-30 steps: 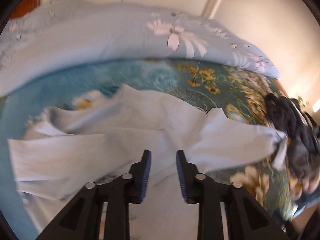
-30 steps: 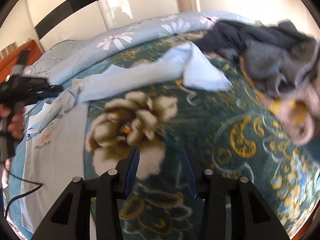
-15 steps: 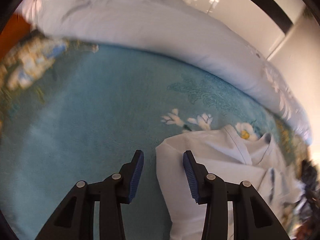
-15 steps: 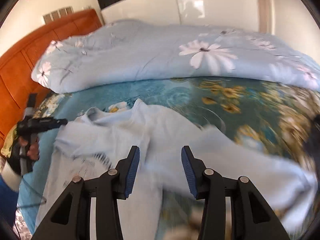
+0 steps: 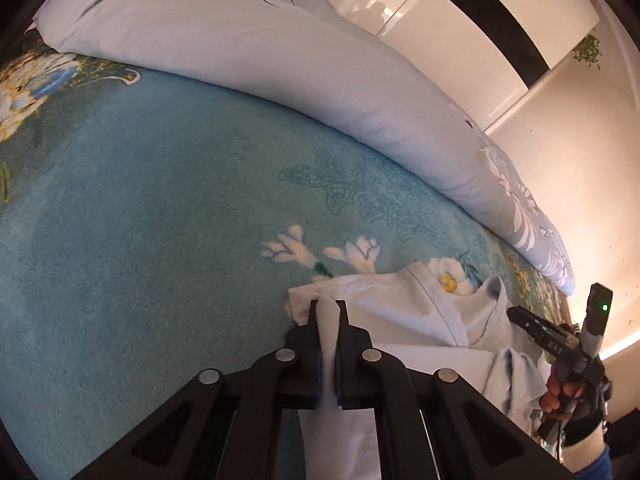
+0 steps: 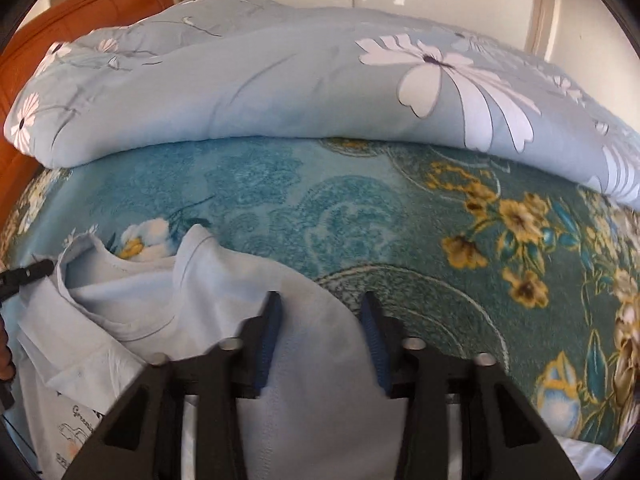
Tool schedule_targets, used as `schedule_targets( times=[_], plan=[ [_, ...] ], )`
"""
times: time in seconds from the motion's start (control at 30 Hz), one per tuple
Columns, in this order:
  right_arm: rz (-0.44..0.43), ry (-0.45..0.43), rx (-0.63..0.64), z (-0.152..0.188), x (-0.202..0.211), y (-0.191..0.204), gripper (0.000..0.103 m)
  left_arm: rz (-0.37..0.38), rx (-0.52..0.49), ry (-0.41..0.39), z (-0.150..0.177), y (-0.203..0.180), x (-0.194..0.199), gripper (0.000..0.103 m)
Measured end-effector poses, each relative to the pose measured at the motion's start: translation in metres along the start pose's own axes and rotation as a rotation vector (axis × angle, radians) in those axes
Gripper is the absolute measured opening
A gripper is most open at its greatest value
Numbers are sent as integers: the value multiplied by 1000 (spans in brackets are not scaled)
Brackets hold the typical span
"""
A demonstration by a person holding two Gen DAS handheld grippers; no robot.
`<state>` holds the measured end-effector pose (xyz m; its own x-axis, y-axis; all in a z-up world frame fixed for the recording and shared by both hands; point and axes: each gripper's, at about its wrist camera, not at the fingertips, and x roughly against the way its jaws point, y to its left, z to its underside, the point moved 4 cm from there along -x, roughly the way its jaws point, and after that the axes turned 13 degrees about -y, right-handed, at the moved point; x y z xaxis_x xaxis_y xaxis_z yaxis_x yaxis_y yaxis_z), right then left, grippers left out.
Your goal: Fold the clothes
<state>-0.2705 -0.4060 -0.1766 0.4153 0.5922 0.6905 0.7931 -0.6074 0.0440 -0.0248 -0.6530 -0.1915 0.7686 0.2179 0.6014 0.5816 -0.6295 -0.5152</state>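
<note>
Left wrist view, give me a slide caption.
Left gripper shut on a pale blue T-shirt shoulder, on a teal floral blanket.

Shirt point(image 6: 208, 304) hem cut off at bottom edge, chest print point(image 6: 76, 428) partly cropped, lettering unreadable

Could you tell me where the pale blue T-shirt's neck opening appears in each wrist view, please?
Left wrist: the T-shirt neck opening sits lower right of centre, right of the left gripper.
Right wrist: lower left, left of the right gripper.
Shared landmark: the white-and-yellow flower on the blanket, showing through the opening.
</note>
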Motion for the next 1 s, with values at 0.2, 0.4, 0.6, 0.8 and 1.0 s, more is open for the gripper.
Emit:
schedule_targets(
  times=[0.2, 0.4, 0.6, 0.8, 1.0],
  plan=[
    [55, -132, 36, -25, 18, 3, 5, 65, 11, -220, -24, -13, 33, 3],
    [128, -78, 14, -21, -13, -7, 5, -53, 27, -166, -28, 2, 7, 3],
    [105, -137, -60, -17, 13, -24, 34, -72, 114, -109, -10, 27, -6, 7],
    [-100, -49, -195, 24, 54, -32, 34, -130, 69, -189, -7, 6, 52, 13],
    [-148, 28, -271, 49, 56, -31, 34, -123, 102, -220, 20, -20, 115, 35]
  ],
)
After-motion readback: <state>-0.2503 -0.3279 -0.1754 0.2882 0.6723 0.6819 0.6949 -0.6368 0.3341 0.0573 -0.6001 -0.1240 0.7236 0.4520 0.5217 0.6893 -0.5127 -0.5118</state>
